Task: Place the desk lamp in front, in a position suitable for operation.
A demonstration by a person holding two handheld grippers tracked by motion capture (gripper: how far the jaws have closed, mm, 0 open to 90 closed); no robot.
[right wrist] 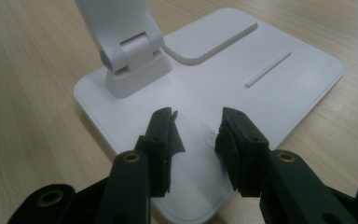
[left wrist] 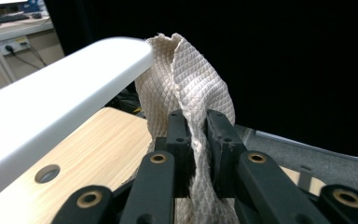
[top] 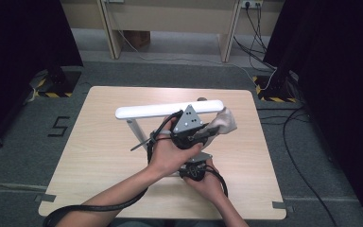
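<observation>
My left gripper (left wrist: 196,122) has its jaws clamped on the beige quilted cloth (left wrist: 186,79), which is pressed against the end of the white desk lamp's bar-shaped head (left wrist: 60,98). My right gripper (right wrist: 196,123) has jaws parted, pressing down on the lamp's flat white base (right wrist: 242,74) on the light wooden table (top: 99,142).

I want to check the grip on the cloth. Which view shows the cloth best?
The left gripper view: the cloth sits close up, pinched between the left hand-held gripper jaws, against the lamp head. The high view shows it small, at the lamp head's right end.
</observation>
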